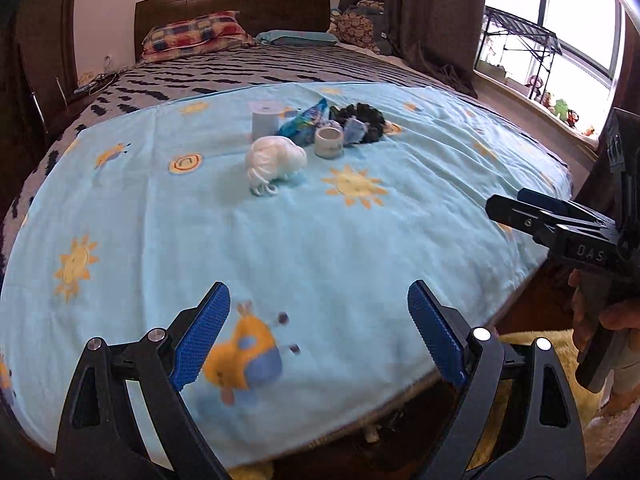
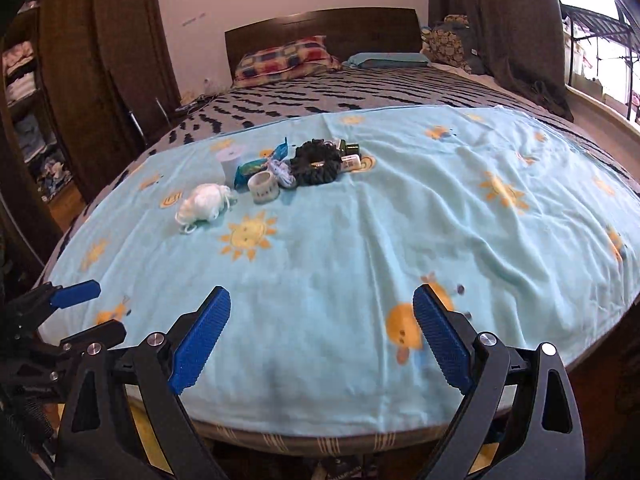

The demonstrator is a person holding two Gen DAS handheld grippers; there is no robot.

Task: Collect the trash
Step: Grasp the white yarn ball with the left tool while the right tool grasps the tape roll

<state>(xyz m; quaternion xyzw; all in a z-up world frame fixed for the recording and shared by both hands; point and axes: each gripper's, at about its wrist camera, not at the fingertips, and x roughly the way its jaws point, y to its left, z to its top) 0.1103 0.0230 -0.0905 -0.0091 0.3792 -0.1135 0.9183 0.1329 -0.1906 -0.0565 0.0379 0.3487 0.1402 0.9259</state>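
Trash lay clustered mid-blanket, toward the far half: white wad nearest, tape roll, wrapper, dark scrunchie behind. Step judged as the approach — nothing picked yet. Next move likely calls for reaching forward and down, probably to the wad first. Left gripper and right gripper both stood wide, empty, touching nothing — well short of the pile.

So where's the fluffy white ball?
The white ball lies on the blue blanket, at the left front of the pile, just left of the small tape roll.
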